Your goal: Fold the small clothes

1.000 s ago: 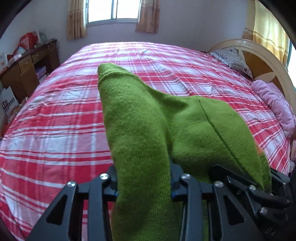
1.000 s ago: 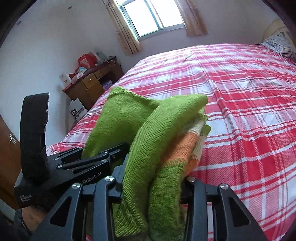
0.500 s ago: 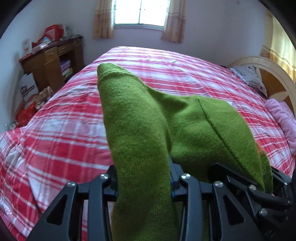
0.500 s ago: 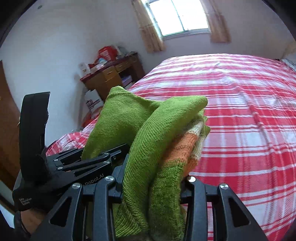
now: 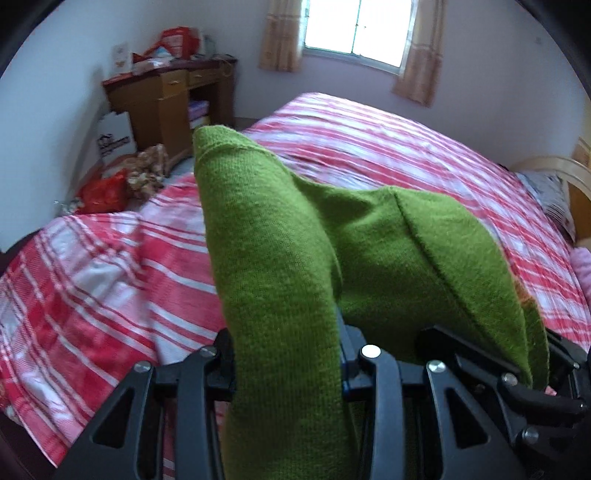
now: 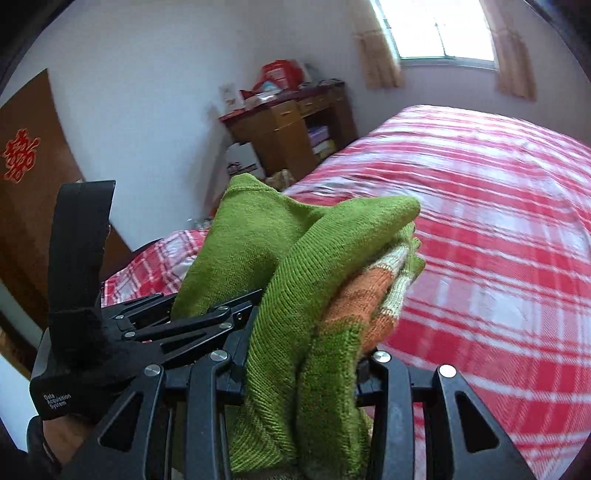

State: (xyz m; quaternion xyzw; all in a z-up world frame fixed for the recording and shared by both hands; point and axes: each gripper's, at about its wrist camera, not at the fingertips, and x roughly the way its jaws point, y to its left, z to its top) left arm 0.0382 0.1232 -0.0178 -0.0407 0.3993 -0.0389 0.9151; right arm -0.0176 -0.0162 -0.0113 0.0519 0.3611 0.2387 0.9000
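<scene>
A folded green knit garment (image 5: 295, 266) with orange and cream stripes (image 6: 376, 295) is held in the air between both grippers, above the red plaid bed (image 5: 388, 155). My left gripper (image 5: 288, 369) is shut on one end of the green garment. My right gripper (image 6: 303, 373) is shut on the other end, right beside the left gripper (image 6: 192, 325). The fingertips of both are hidden by the thick folds. The bed also shows in the right wrist view (image 6: 498, 221).
A wooden desk (image 5: 173, 99) with clutter on top stands by the far wall left of the bed. Bags (image 5: 107, 184) lie on the floor beside it. A window (image 5: 354, 29) with curtains is behind the bed. A wooden headboard (image 5: 554, 166) and pillows are at right. A brown door (image 6: 26, 184) is at left.
Both grippers, still holding the garment together, have swung to the left. The desk and floor clutter have come further into view. The grip has not changed.
</scene>
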